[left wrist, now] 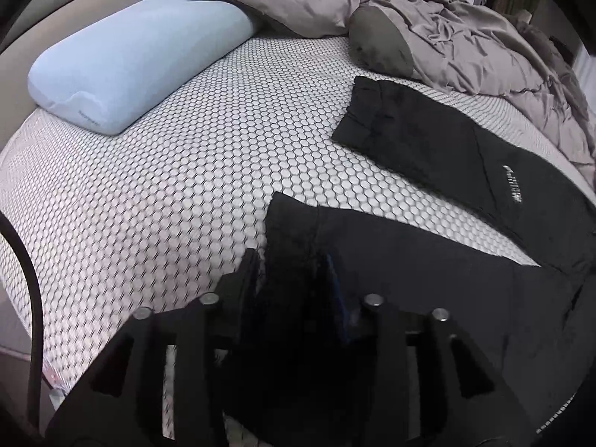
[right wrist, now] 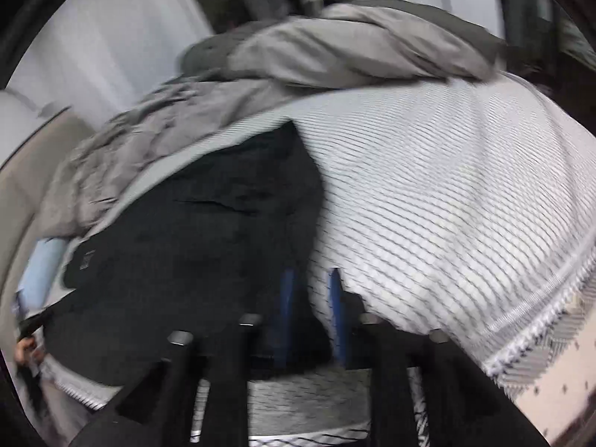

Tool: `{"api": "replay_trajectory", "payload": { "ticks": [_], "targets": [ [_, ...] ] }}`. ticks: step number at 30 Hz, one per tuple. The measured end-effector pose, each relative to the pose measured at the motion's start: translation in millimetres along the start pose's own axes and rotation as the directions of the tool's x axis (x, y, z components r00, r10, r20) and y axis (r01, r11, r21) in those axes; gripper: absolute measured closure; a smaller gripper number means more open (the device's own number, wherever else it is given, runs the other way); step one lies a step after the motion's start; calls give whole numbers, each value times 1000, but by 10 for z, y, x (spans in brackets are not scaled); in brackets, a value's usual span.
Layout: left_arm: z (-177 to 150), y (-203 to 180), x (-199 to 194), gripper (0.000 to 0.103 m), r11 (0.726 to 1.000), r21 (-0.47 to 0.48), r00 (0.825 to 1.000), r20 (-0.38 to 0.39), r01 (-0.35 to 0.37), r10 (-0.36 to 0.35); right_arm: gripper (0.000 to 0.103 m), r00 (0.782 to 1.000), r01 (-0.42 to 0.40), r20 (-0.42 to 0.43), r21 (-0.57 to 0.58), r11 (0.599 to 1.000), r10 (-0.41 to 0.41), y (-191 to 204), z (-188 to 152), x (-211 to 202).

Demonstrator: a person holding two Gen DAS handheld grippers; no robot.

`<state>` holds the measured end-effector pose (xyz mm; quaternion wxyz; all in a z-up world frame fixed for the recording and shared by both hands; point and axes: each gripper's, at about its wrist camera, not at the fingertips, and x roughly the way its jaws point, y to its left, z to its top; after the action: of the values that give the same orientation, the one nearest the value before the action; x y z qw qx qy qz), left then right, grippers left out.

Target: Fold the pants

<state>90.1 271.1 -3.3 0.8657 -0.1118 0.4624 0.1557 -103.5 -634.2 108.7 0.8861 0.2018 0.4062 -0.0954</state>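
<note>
My left gripper point(left wrist: 294, 279) sits at the bottom middle of its view, and the black pants point(left wrist: 428, 260) run right up between its fingers. The cuff end of one leg lies in the gap, but I honestly can't tell if the pads are pinching the cloth or just loose around it, since it's black on black down there. That leg stretches off to the right edge of the frame. The other leg goes up toward the upper right, with a small white logo point(left wrist: 512, 184) on it, and its cuff ends just short of the crumpled grey duvet point(left wrist: 465, 29). Everything's on the mattress point(left wrist: 167, 186) with that honeycomb pattern. The light blue pillow point(left wrist: 126, 63) is way off in the upper left, well apart from the pants.

My right gripper point(right wrist: 311, 298) is at the bottom middle of its own view, which is pretty blurry. The jaws are partly apart, with blue pads point(right wrist: 337, 313) showing. The edge of the pants point(right wrist: 208, 231) comes in from the left and covers the left finger area, while the right finger sits over bare mattress point(right wrist: 447, 205). I can't tell whether it's got a grip on the fabric. In this view the pants fill the lower left, with the duvet point(right wrist: 335, 48) bunched up above them.
</note>
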Motion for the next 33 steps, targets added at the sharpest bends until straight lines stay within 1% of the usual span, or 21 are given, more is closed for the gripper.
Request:
{"api": "replay_trajectory", "payload": {
  "ticks": [1,3,4,5,9,10,12,14,16,17,19,20,22,23,24,25,26,27,29,31,33],
  "targets": [
    [-39,42,-103,56,999,-21,1000,10,25,-25,51,996,-87,0,76,993,88,-109,-78,6],
    [-106,113,-269,29,997,-61,998,39,45,-42,48,977,-215,34,219,952,212,-303,-256,4],
    [-168,165,-407,24,994,-88,996,71,66,-60,48,965,-262,48,272,926,259,-370,-356,9],
    [-211,199,-498,20,992,-104,994,87,74,-65,48,951,-307,77,318,897,298,-416,-442,3],
    [-418,300,-784,19,970,-182,983,116,161,-142,42,882,-465,149,435,771,448,-437,-537,144],
    [-493,297,-836,19,962,-198,979,119,187,-165,42,880,-465,142,449,763,453,-437,-536,182],
    [-601,264,-894,19,957,-211,976,130,201,-176,42,896,-430,116,466,773,429,-360,-492,243],
    [-717,218,-906,19,949,-225,972,132,220,-194,42,901,-422,109,447,789,420,-219,-428,285],
    [-822,171,-866,19,944,-248,974,118,219,-195,61,920,-382,85,404,831,382,-66,-327,295],
    [-852,148,-850,19,944,-252,975,112,214,-191,82,935,-352,78,340,872,347,46,-258,224],
    [-948,119,-822,19,944,-252,976,97,212,-193,91,946,-316,145,231,920,289,157,-196,1],
    [-980,119,-826,19,945,-252,977,97,207,-188,91,954,-274,178,191,942,242,180,-173,-101],
    [-1046,123,-842,19,947,-246,977,104,205,-185,90,975,-126,201,149,981,95,191,-168,-193],
    [-1080,131,-840,19,949,-245,979,101,199,-179,85,983,-76,178,142,987,50,190,-165,-151],
    [-1108,142,-838,19,948,-249,979,100,196,-176,73,992,-18,127,134,991,1,193,-163,-65],
    [-1152,156,-839,19,947,-256,979,99,196,-176,71,995,10,94,141,990,-23,151,-169,-26],
    [-1186,158,-848,19,947,-258,981,95,189,-170,71,995,-15,98,152,988,0,143,-170,-30],
    [-1220,160,-868,19,948,-259,981,98,186,-166,65,992,-66,113,168,984,47,88,-218,-76],
    [-1266,179,-917,19,943,-259,975,120,211,-185,52,972,-201,163,229,952,166,-17,-292,-170],
    [-1306,199,-953,19,928,-265,963,135,263,-234,51,951,-291,191,273,917,245,-49,-351,-220],
    [-1323,190,-955,19,917,-261,952,139,302,-273,49,941,-316,211,265,911,265,-8,-411,-277]
  ]
}}
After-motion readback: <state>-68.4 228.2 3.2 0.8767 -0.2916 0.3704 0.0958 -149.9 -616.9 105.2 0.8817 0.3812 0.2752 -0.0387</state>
